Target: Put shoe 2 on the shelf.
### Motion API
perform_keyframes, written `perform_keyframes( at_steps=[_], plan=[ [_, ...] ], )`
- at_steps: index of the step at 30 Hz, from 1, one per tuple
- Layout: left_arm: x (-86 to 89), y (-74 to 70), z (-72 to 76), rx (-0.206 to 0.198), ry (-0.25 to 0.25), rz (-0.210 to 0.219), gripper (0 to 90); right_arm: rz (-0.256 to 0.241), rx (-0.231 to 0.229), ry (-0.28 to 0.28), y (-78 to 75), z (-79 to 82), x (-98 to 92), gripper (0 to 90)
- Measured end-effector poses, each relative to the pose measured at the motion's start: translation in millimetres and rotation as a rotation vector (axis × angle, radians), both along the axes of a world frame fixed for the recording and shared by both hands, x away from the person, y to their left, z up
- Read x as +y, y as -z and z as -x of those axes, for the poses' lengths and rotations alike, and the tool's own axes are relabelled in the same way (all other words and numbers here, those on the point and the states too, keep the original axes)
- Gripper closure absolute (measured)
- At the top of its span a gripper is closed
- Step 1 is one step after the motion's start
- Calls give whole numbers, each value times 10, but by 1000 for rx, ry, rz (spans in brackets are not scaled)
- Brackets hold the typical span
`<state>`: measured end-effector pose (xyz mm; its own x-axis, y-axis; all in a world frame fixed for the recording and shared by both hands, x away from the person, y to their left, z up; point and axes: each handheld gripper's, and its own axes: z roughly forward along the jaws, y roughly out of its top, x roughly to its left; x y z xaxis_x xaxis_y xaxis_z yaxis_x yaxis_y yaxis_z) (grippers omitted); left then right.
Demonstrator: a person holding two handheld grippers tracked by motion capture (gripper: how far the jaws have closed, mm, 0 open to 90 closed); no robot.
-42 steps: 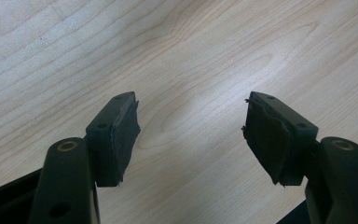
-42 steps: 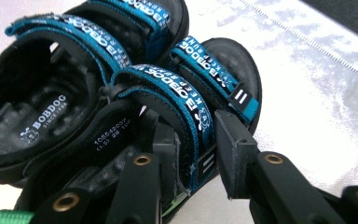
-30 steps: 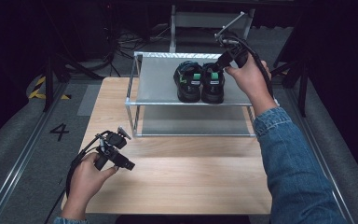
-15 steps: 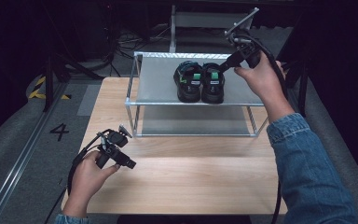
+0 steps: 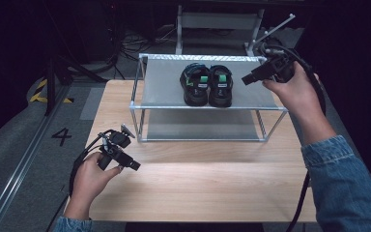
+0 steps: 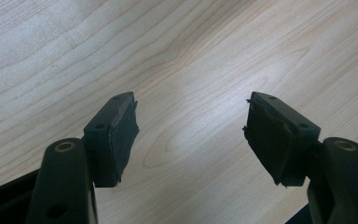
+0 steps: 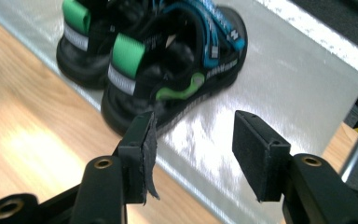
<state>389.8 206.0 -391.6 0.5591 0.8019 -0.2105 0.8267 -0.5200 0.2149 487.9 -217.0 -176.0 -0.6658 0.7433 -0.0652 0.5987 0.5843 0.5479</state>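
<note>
Sandals [image 5: 206, 84]: black pair, green heel tabs, side by side.

A pale wooden bench [image 5: 198, 188] stands on grey floor [image 5: 24, 145] marked "4" [image 5: 61, 137]; cables [image 5: 140, 43] lie in the dark behind.

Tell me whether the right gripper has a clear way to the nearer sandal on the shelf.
Probably yes: the right gripper hangs open beside the sandal on the shelf, with nothing between them.

I see the pair of black sandals [image 5: 206, 84] with green heel tabs and blue straps standing upright, side by side and touching, on the rack's top shelf [image 5: 164, 87].
</note>
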Motion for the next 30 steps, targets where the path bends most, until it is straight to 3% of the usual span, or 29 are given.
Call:
perform_keyframes(
  at_steps=[8, 17, 25, 30],
  plan=[
    [-53, -16, -56, 15, -5, 14, 337, 17, 1, -3, 135, 306, -266, 491],
    [-58, -21, -73, 16, -25, 12, 333, 30, 24, -1, 432, 641, -598, 465],
    [-74, -21, -77, 15, -28, 8, 332, 25, 83, 28, 767, 813, -864, 443],
    [-114, -12, -75, 12, -14, -2, 332, 31, 94, 4, 970, 850, -980, 437]
  ],
)
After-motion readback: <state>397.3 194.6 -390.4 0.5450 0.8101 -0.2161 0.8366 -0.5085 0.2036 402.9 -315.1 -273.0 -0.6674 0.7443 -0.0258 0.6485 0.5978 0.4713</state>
